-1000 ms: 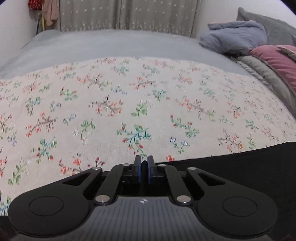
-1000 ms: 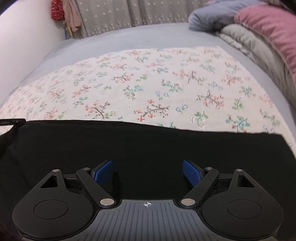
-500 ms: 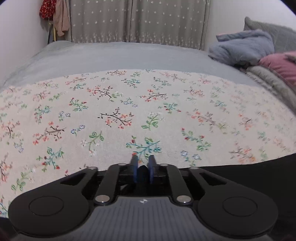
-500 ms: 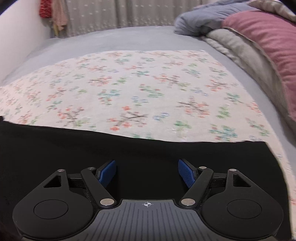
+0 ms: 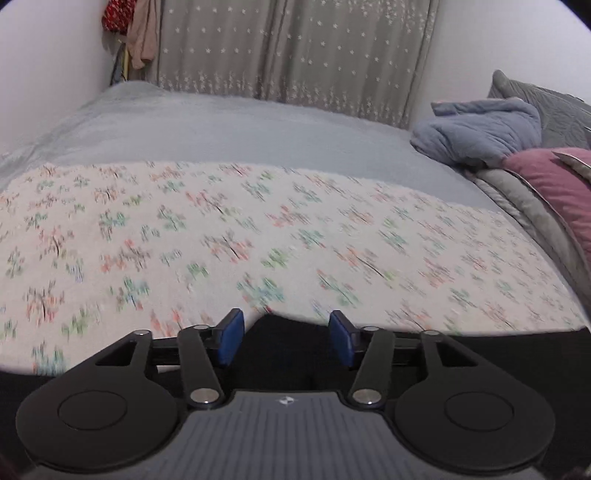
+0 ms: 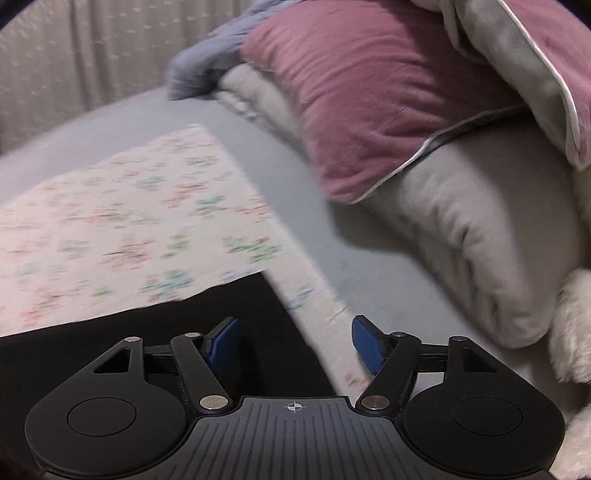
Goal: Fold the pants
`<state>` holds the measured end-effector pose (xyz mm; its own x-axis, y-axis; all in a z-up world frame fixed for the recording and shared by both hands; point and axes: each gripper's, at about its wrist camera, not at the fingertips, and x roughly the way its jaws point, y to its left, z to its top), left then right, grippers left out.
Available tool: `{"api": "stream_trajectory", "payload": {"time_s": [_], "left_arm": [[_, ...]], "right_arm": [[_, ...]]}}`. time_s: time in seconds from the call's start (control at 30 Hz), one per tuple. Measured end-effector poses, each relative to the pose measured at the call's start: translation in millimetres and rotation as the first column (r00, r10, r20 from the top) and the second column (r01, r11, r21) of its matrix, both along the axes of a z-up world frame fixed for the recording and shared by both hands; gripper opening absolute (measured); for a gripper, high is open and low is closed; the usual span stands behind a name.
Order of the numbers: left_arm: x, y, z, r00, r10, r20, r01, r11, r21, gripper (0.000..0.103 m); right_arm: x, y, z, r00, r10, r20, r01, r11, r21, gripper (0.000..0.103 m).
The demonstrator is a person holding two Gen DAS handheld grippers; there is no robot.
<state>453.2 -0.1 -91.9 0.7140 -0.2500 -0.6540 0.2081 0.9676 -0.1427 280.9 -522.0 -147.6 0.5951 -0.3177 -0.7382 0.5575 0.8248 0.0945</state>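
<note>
- Left wrist view: the left gripper (image 5: 286, 338) has its blue fingers (image 5: 229, 341) spread, jaws just opened, nothing pinched; a raised peak of the black pants (image 5: 517, 354) sits in the gap, untouched by either pad. The pants lie along the near edge of the floral cloth (image 5: 258, 240) on the grey bed (image 5: 221, 129). Only here: starred curtain (image 5: 295, 55), hanging clothes (image 5: 129, 33), a crumpled blue blanket (image 5: 480, 133).
- Right wrist view: the right gripper (image 6: 293, 345) has fingers (image 6: 364, 349) apart, narrowing slightly, empty, over the corner of the pants (image 6: 74, 350) and the cloth's edge. Only here, up close: maroon pillow (image 6: 369, 99), grey pillow (image 6: 480, 240), white fluffy thing (image 6: 572, 332).
</note>
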Motion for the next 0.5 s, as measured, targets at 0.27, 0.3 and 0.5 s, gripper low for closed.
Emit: {"api": "stream_trajectory", "payload": {"time_s": [0.27,0.3,0.5], "left_arm": [[-108,-38,-17,0.994,-0.035,-0.108,0.035,0.999,-0.007,0.074],[-122,-40,-20,0.993,-0.041,-0.108,0.040,0.999,-0.016,0.075],[-162,-34,-60,0.986,0.007,-0.164,0.002,0.998,0.057,0.077]], "right_arm": [[-54,1,12,0.993,0.109,0.039,-0.113,0.987,0.112,0.069],[-63,4,12,0.989,0.139,0.052,-0.145,0.982,0.124,0.069],[-89,38,-9,0.922,0.386,-0.016,-0.376,0.905,0.198,0.068]]}}
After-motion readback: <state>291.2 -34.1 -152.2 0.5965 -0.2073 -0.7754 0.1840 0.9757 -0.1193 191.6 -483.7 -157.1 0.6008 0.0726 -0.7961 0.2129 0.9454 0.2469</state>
